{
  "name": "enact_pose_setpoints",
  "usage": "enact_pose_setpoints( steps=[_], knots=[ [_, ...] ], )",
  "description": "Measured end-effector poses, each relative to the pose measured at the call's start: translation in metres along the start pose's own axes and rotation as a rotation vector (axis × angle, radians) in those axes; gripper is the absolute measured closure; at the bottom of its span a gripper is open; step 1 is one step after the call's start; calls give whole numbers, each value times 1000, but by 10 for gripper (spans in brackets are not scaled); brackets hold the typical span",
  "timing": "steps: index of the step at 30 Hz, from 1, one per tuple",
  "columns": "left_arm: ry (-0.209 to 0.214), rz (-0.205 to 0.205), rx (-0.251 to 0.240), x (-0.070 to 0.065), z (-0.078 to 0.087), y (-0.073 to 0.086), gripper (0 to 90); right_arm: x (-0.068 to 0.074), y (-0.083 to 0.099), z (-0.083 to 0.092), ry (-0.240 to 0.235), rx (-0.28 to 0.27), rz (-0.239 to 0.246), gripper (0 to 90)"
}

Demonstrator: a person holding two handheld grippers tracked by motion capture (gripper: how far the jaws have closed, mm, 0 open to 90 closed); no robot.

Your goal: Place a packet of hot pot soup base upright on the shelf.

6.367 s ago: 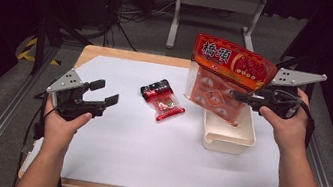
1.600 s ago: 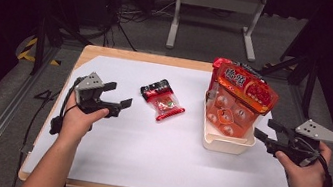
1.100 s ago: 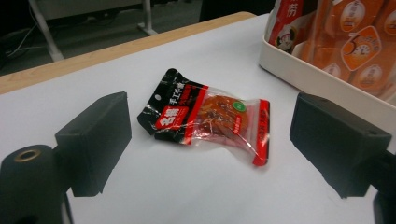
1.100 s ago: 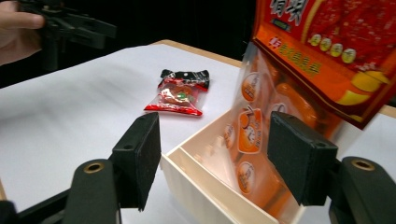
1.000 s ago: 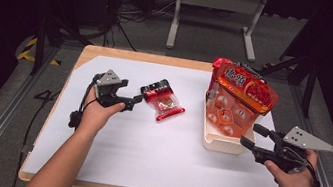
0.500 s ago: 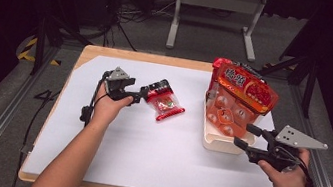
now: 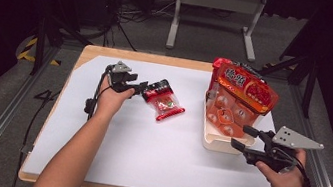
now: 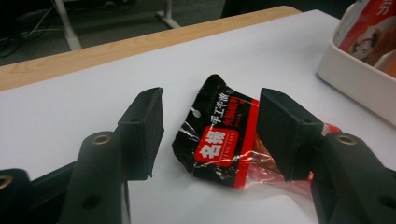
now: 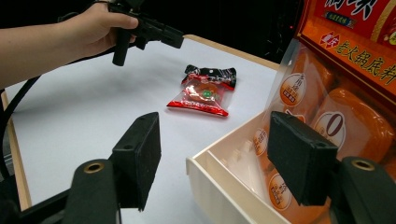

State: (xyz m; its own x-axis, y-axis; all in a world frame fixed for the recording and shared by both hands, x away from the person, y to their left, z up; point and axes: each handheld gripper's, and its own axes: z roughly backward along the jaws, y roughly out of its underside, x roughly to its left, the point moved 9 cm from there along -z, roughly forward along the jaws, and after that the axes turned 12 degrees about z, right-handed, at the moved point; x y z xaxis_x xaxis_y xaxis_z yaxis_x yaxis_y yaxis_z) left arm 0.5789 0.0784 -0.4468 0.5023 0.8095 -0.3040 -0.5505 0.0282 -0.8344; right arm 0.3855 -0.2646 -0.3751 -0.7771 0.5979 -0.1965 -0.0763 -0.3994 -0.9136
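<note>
High view: a white sheet (image 7: 143, 161) is covering the wooden table (image 7: 95, 51). At right of centre a white tray (image 7: 212, 142) is holding a large orange hot-pot base bag (image 7: 239, 97), standing upright. Nothing is lying between the left gripper (image 7: 139, 88) and the small sachet (image 7: 163, 100), which is sitting flat on the sheet in the upper middle of the frame. The right gripper (image 7: 243, 137) is hovering at the tray's near right corner, jaws apart and holding nothing.

Left gripper view: the sachet (image 8: 224, 140) is lying at centre frame between the two jaws. Its top is black with white and red print, and its lower part is clear film with red edges. The jaws have just been closing with the sachet between them; whether the pads are touching it cannot be told. The tray (image 8: 359, 79) is showing at the upper right, well apart.

Right gripper view: the jaws are standing apart, straddling the tray corner (image 9: 219, 186), with the orange bag (image 9: 345, 93) at right. The sachet (image 9: 205, 93) is lying at upper centre, the left gripper (image 9: 175, 38) just above it.
</note>
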Motion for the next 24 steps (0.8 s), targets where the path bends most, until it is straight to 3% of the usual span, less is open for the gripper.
enact_pose_setpoints(
  steps=[4, 14, 20, 24],
  knots=[
    [-25, 12, 40, 7, -12, 1, 433, 1, 3, -2, -10, 3, -4, 355],
    [-32, 56, 89, 16, -34, 12, 460, 6, 5, -7, -32, 6, -6, 347],
    [-10, 83, 119, 19, -41, 21, 467, 8, 6, -7, -30, 12, -1, 347],
    [-5, 106, 133, 19, -43, 23, 518, 8, 6, -6, -26, 11, -1, 347]
  ],
)
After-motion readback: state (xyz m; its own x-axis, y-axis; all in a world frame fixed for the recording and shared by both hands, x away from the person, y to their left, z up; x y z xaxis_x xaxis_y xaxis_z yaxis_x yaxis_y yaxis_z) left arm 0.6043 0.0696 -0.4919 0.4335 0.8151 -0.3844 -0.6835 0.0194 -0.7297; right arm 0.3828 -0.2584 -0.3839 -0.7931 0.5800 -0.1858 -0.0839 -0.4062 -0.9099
